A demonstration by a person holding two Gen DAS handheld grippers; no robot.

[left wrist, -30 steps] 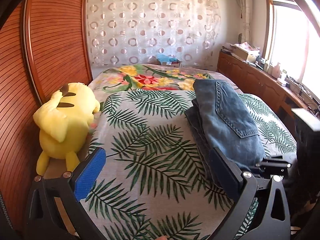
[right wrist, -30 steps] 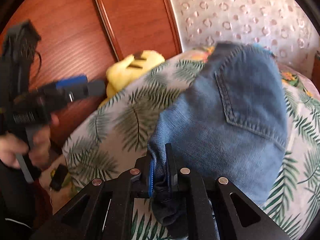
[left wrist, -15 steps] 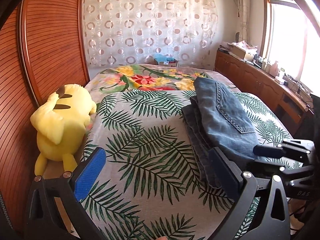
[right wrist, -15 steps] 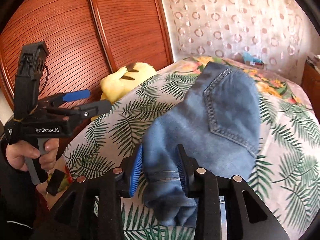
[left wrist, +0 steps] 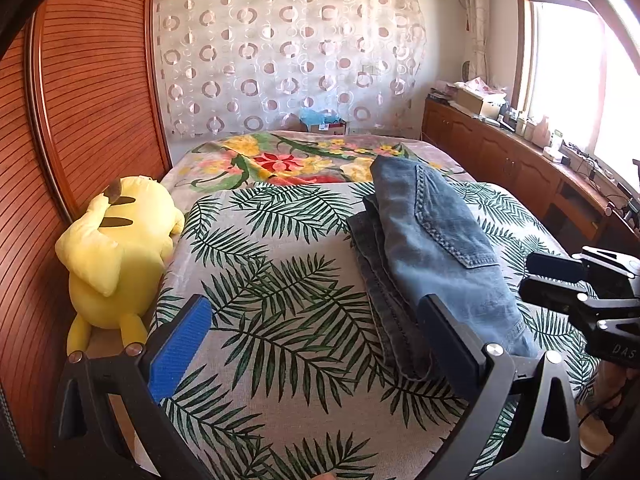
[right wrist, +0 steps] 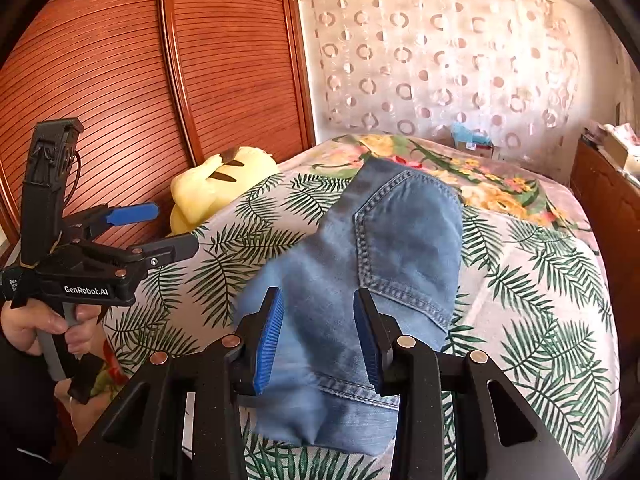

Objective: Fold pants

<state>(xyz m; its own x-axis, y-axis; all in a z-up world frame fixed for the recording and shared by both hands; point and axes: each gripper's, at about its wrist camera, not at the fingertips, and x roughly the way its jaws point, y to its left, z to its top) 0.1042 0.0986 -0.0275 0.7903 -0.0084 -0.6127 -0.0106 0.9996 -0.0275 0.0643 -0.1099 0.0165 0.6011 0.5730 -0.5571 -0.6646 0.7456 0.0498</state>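
Jeans lie folded on bed just ahead of R gripper, jaws apart & gripping nothing, L gripper wide open beside; better lift R straight off, no snagging.

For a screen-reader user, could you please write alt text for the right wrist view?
Folded blue jeans lie on a bed with a palm-leaf cover, just beyond the right gripper, which is open and not gripping them. At left a hand holds the open left gripper above the bed, near a yellow plush toy.
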